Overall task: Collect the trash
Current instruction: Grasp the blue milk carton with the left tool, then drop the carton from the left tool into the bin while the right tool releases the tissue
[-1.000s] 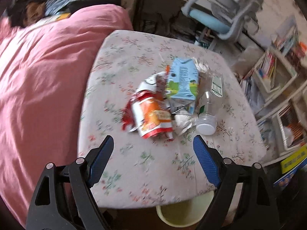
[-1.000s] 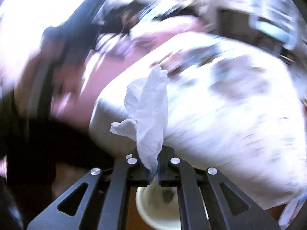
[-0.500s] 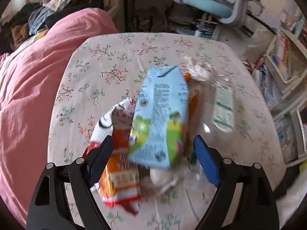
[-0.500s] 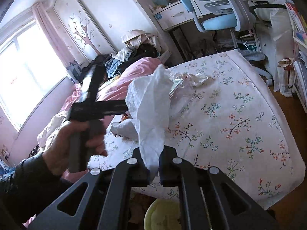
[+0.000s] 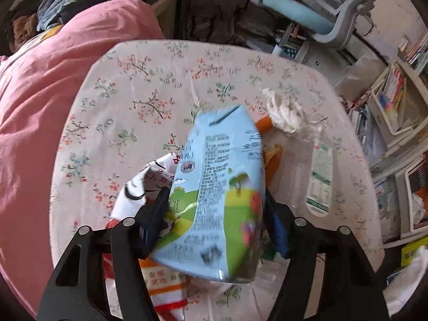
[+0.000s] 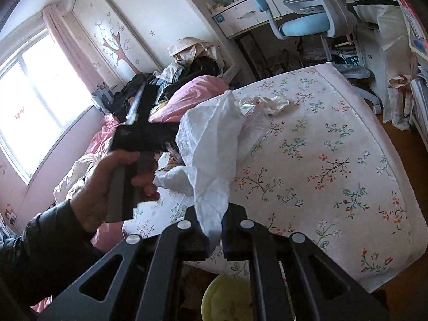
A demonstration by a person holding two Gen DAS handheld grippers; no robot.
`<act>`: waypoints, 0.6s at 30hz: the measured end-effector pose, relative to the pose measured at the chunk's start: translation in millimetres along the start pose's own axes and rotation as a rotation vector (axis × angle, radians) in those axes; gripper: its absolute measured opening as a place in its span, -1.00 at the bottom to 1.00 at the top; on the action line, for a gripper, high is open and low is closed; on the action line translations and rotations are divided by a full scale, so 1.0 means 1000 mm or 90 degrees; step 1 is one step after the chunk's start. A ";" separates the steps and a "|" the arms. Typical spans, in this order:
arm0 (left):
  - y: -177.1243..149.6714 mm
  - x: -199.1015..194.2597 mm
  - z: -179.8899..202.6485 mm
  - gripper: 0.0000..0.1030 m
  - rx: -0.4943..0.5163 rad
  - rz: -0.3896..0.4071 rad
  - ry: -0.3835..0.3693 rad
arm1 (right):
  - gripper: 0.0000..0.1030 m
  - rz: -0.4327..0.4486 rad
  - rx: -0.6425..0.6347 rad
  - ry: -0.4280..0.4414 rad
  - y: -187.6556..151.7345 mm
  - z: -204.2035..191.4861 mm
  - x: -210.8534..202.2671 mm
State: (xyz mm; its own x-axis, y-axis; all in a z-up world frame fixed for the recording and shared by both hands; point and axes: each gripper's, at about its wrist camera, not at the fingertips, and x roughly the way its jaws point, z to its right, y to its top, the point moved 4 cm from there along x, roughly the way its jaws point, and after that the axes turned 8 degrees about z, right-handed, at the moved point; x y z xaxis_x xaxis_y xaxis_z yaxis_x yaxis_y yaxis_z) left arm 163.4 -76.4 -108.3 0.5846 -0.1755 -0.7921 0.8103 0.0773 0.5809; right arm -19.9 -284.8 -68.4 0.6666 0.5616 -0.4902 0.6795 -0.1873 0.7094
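Note:
A light blue drink carton lies on a trash pile on the floral-cloth table. My left gripper straddles it, jaws closing, both pads against its sides. Under it are an orange and white snack wrapper and a white and red wrapper. A clear plastic bottle and a crumpled tissue lie to the right. My right gripper is shut on a white tissue, held above the table's near edge. A pale yellow bin stands on the floor below it.
A pink duvet borders the table on the left. A blue and grey desk chair stands beyond the far edge. Shelves with books line the right side. A person's hand holds the left gripper's handle.
The left gripper came forward over the pile, and its jaws have narrowed onto the blue carton's sides. The right gripper has kept the tissue and rolled a little.

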 end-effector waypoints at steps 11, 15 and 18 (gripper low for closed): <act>-0.014 -0.070 -0.022 0.17 -0.030 0.066 -0.065 | -0.83 -0.088 -0.033 0.002 -0.044 -0.022 0.012; -0.030 -0.102 -0.026 0.17 -0.023 0.086 -0.096 | -0.83 -0.166 -0.037 -0.021 -0.083 -0.028 0.014; -0.051 -0.122 -0.024 0.17 -0.013 0.084 -0.129 | -0.82 -0.258 -0.035 -0.057 -0.122 -0.024 0.019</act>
State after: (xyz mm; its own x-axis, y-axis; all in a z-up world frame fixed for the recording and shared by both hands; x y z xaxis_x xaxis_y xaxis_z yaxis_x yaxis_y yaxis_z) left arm 52.0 -35.7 -45.9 0.6675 -0.3550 -0.6545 0.7289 0.1323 0.6717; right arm -97.3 -231.5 -151.7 0.3750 0.5080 -0.7755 0.8764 0.0783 0.4751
